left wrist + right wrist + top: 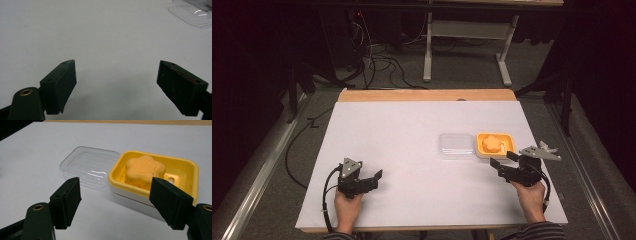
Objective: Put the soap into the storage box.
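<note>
Soap (pixel 144 170), flower-shaped and orange, sits in the yellow dish (pixel 192 173) at centre right of the right gripper view, clear lid (pixel 90 166) touching its left. Right gripper (pixel 116 202) and left gripper (pixel 117 86) gape wide, empty. A careless nudge could skid the light lid.

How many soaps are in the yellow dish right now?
1. A flower-shaped orange soap sits in the yellow dish, toward its left end, beside the clear lid. Nothing else visible inside.
</note>
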A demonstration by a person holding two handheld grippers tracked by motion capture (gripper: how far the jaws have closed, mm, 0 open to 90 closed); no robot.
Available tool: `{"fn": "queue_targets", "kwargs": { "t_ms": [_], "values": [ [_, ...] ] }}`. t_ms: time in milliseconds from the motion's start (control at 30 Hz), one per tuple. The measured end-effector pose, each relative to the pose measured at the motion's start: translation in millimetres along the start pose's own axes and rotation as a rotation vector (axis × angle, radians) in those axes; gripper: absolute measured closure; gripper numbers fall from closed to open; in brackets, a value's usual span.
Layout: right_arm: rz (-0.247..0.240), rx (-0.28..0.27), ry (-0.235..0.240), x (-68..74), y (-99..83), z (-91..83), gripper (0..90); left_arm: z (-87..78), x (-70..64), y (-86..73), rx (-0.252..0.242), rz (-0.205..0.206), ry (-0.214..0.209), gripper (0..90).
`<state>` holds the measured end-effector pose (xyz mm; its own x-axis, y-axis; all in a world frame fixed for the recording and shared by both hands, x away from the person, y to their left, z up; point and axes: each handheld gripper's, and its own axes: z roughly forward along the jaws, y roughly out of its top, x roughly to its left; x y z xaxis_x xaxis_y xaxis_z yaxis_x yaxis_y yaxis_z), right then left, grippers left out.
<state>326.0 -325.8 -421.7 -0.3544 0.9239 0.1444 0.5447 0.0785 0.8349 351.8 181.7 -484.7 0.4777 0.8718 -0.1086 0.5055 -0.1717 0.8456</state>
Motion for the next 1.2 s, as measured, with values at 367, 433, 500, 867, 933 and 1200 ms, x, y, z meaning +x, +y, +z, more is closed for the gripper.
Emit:
{"fn": "queue_targets", "kwargs": {
  "t_ms": [367,433,500,867,933,1200],
  "values": [
    [0.027,-0.013,0.006,7.3,-10.6,-7.9,25.6,-1.2,0.4,-0.6,-0.013,-0.001,-0.005,16.3],
    [0.036,-0.008,0.004,8.3,-14.0,-8.7,25.6,-1.5,0.2,-0.6,-0.014,0.001,-0.006,16.3],
    [0.037,-0.009,0.004,8.4,-15.7,-8.8,25.6,-1.7,0.3,-0.6,-0.012,0.003,-0.007,16.3],
    [0.045,-0.015,0.02,12.8,-28.6,-9.4,25.6,-1.7,0.0,-0.7,-0.015,0.0,-0.002,16.4],
    [0.042,-0.011,0.024,14.3,-31.3,-8.9,25.7,-1.7,-0.1,-0.8,-0.017,0.0,0.0,16.4],
    [0.024,-0.001,0.032,20.6,-36.9,-8.4,25.7,-1.7,-0.4,-0.8,-0.018,0.003,-0.001,16.4]
  ]
}}
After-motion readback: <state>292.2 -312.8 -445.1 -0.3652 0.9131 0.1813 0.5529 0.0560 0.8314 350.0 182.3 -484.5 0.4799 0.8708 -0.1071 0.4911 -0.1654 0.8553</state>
